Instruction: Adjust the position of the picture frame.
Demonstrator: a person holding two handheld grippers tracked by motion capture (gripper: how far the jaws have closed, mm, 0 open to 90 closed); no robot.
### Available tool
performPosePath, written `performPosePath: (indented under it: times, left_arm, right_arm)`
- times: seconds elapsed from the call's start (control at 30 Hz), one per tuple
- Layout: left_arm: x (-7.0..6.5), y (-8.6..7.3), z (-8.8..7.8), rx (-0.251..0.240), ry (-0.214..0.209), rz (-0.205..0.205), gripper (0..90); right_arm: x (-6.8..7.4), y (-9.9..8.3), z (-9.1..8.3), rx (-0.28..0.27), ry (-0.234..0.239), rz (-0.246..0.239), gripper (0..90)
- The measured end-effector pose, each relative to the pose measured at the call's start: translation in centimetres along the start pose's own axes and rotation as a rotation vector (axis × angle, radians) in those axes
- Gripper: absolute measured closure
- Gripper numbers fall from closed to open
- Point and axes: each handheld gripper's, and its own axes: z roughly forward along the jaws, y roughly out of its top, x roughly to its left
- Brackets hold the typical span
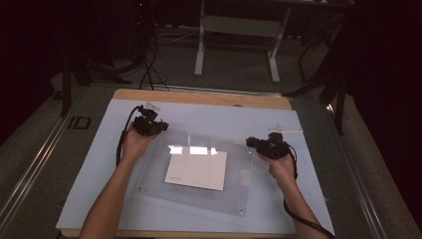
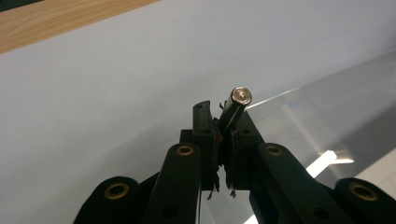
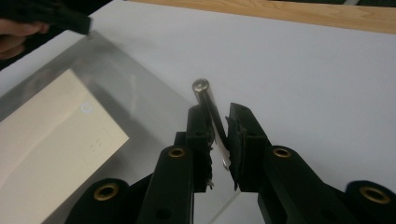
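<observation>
Both tongs, left (image 2: pixel 223 122) and right (image 3: pixel 219 122), each pinching a metal pin (image 2: pixel 236 106) at the clear panel's (image 1: pixel 199 172) corners

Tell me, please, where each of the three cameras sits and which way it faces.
High view: above the person's side, looking forward and down on the table; both forearms enter from below.
Left gripper view: rides the left tongs, facing along the black jaws shut on a metal pin.
Right gripper view: rides the right tongs, jaws around another pin.
All share the clear acrylic sheet.
</observation>
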Motion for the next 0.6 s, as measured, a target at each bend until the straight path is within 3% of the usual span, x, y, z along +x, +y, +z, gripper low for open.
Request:
performPosePath:
  times: [0.27,0.47,0.6]
  left_arm:
    - [-0.3,-2.1,-0.4,0.028,0.005,-0.016,84.4]
    - [-0.6,-2.2,0.4,0.044,0.026,-0.003,84.2]
    - [-0.5,-2.1,1.1,0.047,0.031,-0.015,84.2]
  right_arm:
    - [-1.2,0.7,2.3,0.047,0.002,0.02,79.5]
    - [-2.0,0.5,3.4,0.065,-0.026,0.04,79.4]
    - [-2.4,0.2,3.7,0.07,-0.029,0.047,79.4]
